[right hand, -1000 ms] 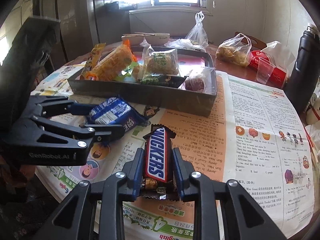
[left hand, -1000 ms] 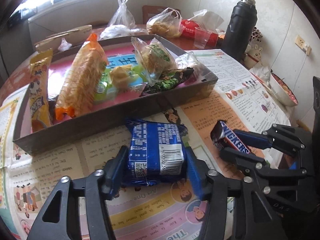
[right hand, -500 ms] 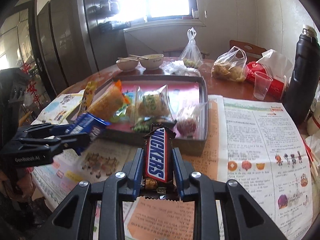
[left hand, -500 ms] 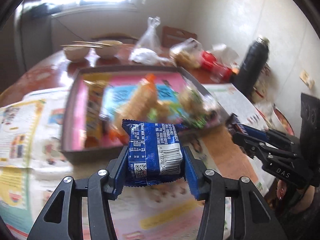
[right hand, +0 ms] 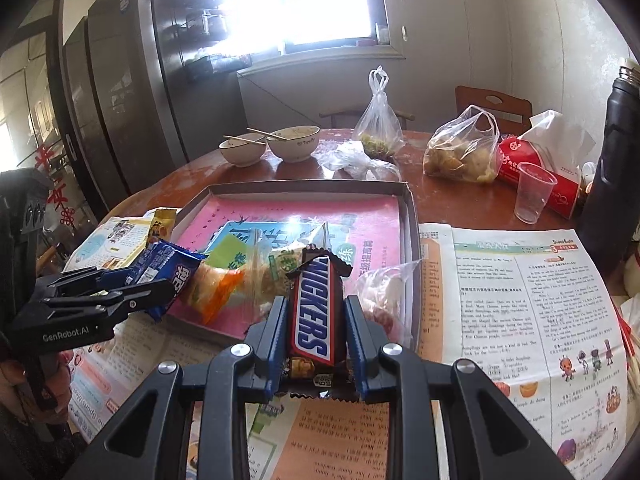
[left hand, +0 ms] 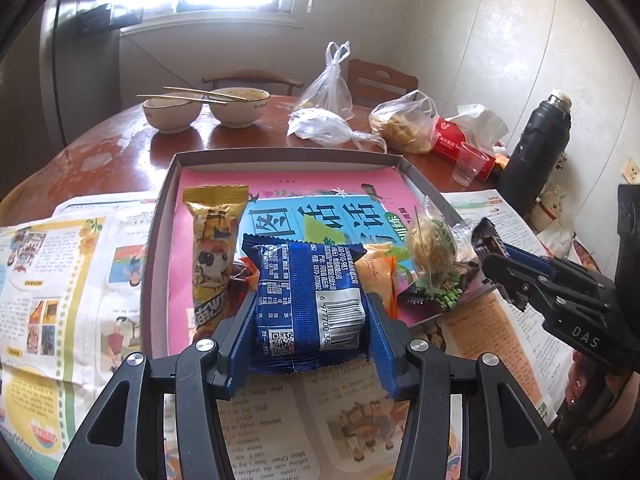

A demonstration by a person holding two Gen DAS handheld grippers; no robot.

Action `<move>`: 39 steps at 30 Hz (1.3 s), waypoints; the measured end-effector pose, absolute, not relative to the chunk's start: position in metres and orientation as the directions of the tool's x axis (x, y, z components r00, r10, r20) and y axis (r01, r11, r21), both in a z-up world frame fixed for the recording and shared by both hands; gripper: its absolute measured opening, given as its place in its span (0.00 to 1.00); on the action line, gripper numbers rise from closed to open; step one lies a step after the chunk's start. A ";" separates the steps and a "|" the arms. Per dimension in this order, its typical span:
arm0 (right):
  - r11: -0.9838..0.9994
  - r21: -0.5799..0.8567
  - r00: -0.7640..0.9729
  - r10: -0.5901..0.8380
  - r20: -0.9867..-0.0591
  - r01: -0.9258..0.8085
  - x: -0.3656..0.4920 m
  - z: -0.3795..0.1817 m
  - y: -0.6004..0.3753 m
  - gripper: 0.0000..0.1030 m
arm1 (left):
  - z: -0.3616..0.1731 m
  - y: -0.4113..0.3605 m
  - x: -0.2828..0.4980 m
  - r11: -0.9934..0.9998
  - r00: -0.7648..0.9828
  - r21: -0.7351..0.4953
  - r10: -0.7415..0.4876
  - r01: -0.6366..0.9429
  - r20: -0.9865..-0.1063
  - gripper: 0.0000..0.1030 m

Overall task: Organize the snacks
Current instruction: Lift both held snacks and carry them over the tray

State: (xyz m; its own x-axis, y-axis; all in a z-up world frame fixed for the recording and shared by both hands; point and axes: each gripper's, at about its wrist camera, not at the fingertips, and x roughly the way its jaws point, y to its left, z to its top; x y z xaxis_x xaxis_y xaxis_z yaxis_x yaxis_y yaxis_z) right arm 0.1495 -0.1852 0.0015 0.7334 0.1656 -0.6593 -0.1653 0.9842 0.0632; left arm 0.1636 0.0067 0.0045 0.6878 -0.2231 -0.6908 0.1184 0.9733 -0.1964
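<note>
Snacks lie grouped in a shallow grey tray (left hand: pixel 160 216) lined with pink and blue printed paper, standing on a newspaper-covered round wooden table (left hand: pixel 100 156). Left gripper (left hand: pixel 312 316): both blue pads press the sides of a blue biscuit packet (left hand: pixel 308 292), barcode uppermost, raised above the tray's near edge. Right gripper (right hand: pixel 316 332): jaws clamped on a Snickers bar (right hand: pixel 316 312), lengthwise between the fingers, also lifted at the near edge of the tray. Within the tray: a gold wrapped bar (left hand: pixel 212 240) at its left side, an orange packet (right hand: pixel 212 288), a clear-wrapped round pastry (left hand: pixel 432 252) and green peas (left hand: pixel 444 296) toward its right. Behind the tray: two bowls (left hand: pixel 236 108) with chopsticks, plastic bags (left hand: pixel 404 120), a clear cup (right hand: pixel 532 192) and a black flask (left hand: pixel 536 148).
</note>
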 end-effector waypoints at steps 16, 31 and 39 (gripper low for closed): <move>0.989 0.084 0.725 0.147 -0.672 -0.123 0.182 -0.015 -0.193 0.28 | -0.010 0.002 0.187 0.973 0.670 -0.203 -0.225 0.112 -0.707 0.51; 0.984 0.056 0.702 0.159 -0.694 -0.167 0.198 -0.026 -0.173 0.28 | -0.015 0.002 0.190 0.973 0.662 -0.206 -0.225 0.107 -0.715 0.51; 0.986 0.050 0.713 0.151 -0.685 -0.160 0.196 -0.025 -0.171 0.28 | -0.016 0.002 0.189 0.973 0.661 -0.207 -0.223 0.105 -0.716 0.51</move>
State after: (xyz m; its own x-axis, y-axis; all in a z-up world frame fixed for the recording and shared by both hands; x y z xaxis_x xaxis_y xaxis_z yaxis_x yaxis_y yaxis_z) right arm 0.1962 -0.1709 -0.0251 0.7132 0.1508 -0.6845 -0.1604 0.9858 0.0500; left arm 0.1892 0.0021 -0.0164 0.6610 -0.2235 -0.7164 0.1050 0.9728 -0.2066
